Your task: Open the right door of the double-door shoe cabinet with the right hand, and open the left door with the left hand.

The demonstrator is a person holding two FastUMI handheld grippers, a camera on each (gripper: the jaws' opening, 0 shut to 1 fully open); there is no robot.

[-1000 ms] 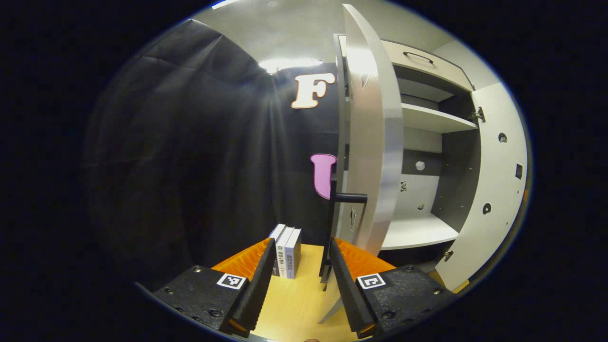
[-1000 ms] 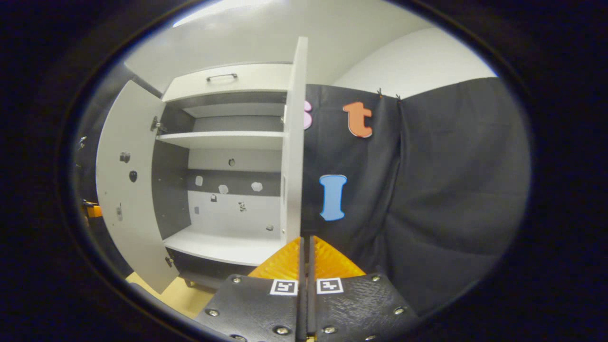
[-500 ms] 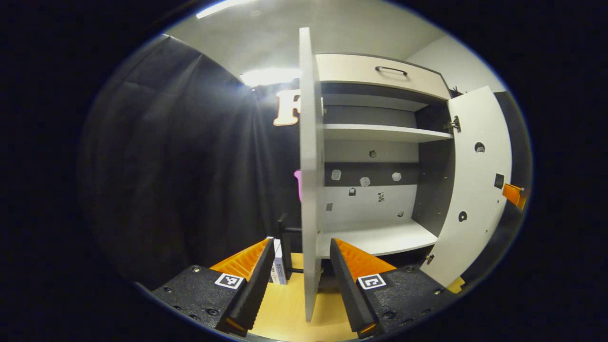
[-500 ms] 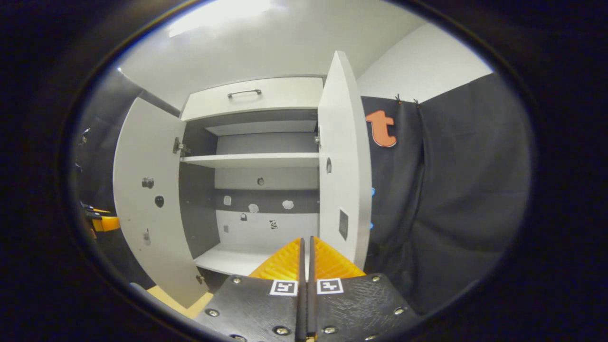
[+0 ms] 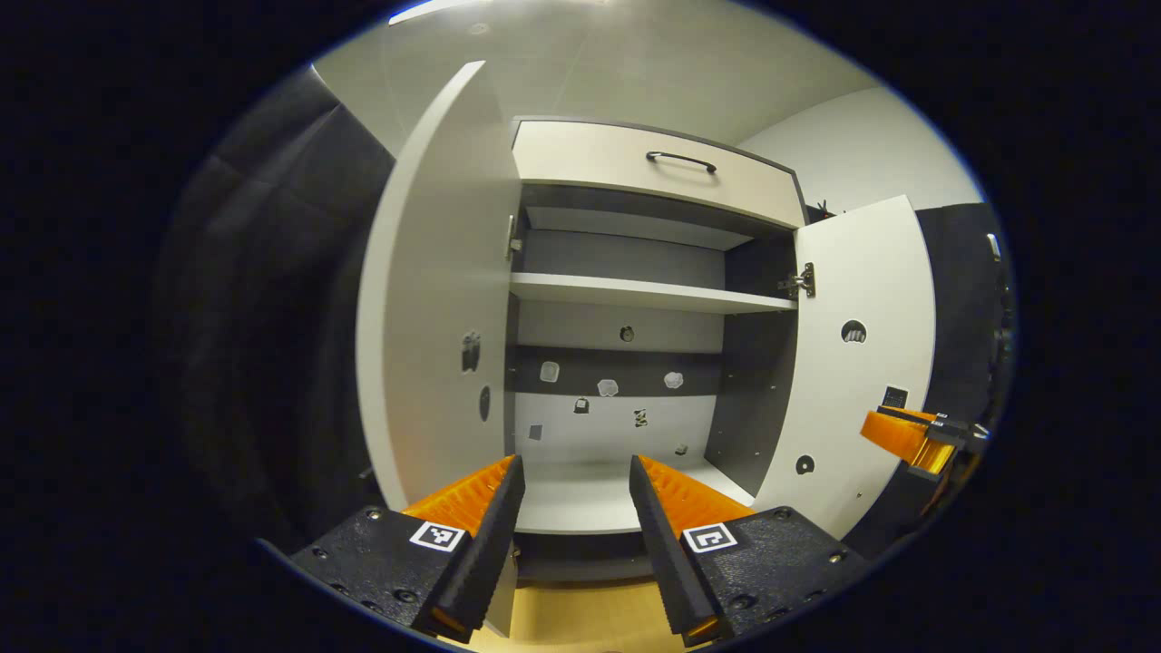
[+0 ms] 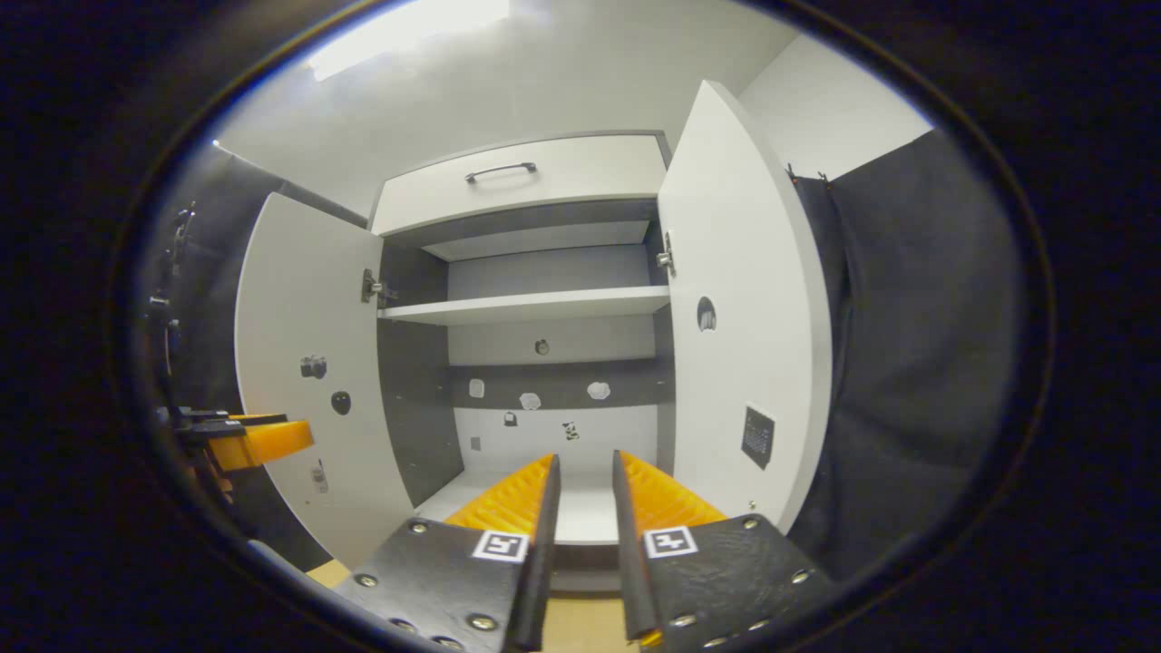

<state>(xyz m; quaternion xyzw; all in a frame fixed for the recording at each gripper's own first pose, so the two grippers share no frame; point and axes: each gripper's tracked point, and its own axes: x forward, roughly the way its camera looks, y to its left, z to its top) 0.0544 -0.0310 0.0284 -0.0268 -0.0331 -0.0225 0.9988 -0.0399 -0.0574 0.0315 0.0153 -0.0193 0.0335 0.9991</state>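
White, the shoe cabinet [image 5: 635,290] faces us, left door [image 5: 435,299] and right door [image 6: 744,336] swung wide. Our left gripper [image 5: 573,508] and right gripper [image 6: 585,508] hover near, both released, grasping nothing.

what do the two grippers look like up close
In each view, the left gripper and right gripper look alike: two wedge-shaped fingers with ribbed faces on black textured blocks. Each block carries a small square black-and-white marker, and silver screw heads dot the blocks.
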